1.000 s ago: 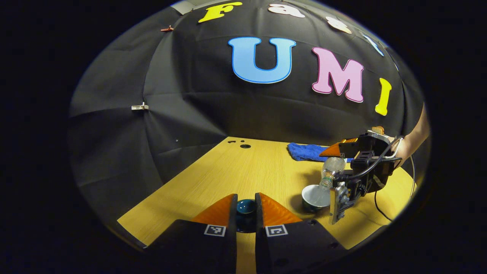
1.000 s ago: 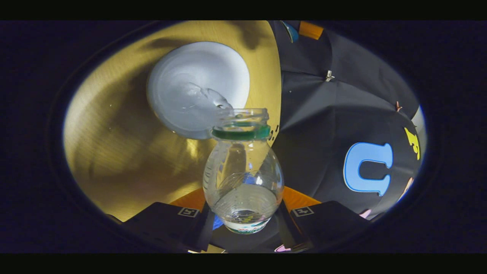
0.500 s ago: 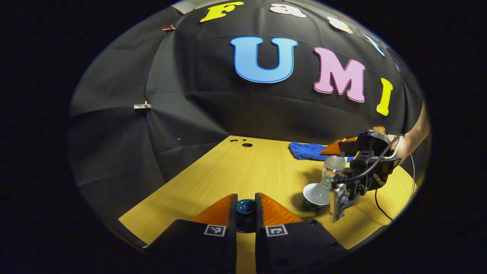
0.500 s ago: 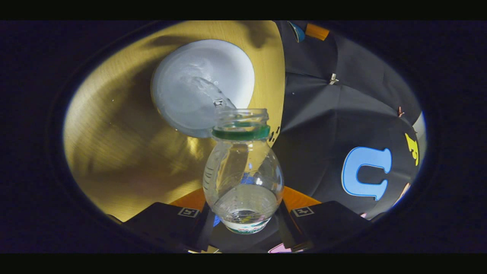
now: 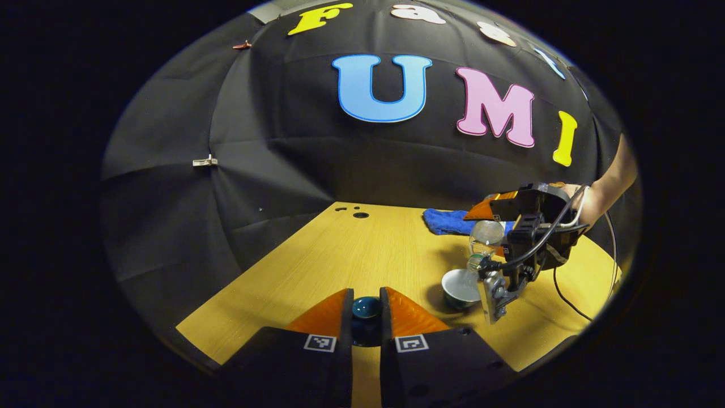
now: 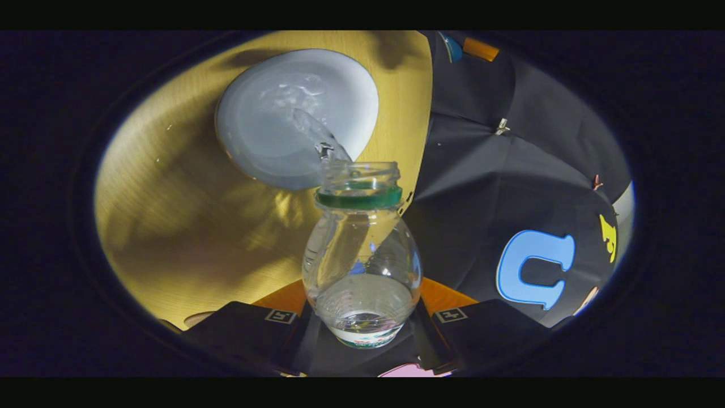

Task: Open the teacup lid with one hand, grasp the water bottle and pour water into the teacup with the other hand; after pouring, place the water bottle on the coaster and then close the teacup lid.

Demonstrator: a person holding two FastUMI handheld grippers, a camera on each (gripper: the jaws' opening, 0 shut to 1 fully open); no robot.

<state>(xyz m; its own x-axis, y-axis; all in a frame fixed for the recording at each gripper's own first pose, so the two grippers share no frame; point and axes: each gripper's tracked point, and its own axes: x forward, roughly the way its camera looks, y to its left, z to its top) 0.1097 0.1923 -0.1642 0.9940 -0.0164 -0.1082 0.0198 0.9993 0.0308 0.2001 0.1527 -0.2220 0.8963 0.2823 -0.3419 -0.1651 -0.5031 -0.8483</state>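
Note:
My left gripper (image 5: 366,317) is shut on the dark teal teacup lid (image 5: 366,309), held low over the wooden table's near edge. To its right stands the open teacup (image 5: 460,287), dark outside and white inside. My right gripper (image 6: 362,317) is shut on the clear water bottle (image 6: 362,266), whose uncapped neck with a green ring tilts down over the teacup (image 6: 294,113). A thin stream of water runs from the mouth into the cup. In the left gripper view the right gripper (image 5: 498,235) tips the bottle (image 5: 486,235) above the cup.
A blue cloth (image 5: 447,222) lies at the back of the wooden table (image 5: 351,255), behind the cup. Small holes (image 5: 360,215) mark the table's far end. A cable (image 5: 566,297) trails from the right gripper across the table. A person's forearm (image 5: 609,187) reaches in from the right.
The right gripper has lifted and tipped the bottle a little further, and the water stream has lengthened into the cup. The left gripper has kept hold of the lid almost still.

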